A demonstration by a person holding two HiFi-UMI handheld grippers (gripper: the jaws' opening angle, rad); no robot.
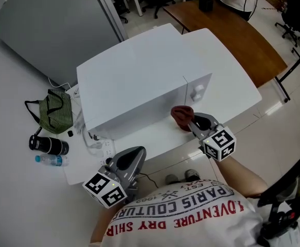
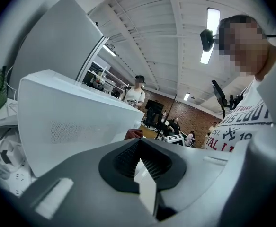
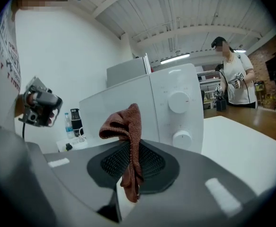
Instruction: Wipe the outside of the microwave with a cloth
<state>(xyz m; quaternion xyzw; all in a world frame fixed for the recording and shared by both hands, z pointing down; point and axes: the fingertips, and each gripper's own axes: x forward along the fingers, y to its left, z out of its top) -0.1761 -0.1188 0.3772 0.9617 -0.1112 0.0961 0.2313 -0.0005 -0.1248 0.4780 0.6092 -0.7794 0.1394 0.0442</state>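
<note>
Your right gripper (image 3: 130, 167) has its jaws closed on the reddish-brown cloth (image 3: 127, 122). It pinches the cloth low down, so a bunched fold stands above the pads, close to the lower front of the white microwave (image 1: 139, 81) beside its knobs (image 3: 178, 101); contact isn't clear. The cloth looks soft, light and limp, so it will probably buckle when pressed; a hold nearer its middle should give you a fuller wiping face. Your left gripper (image 1: 130, 158) hangs by the table (image 1: 232, 91) edge, its jaws together on nothing.
</note>
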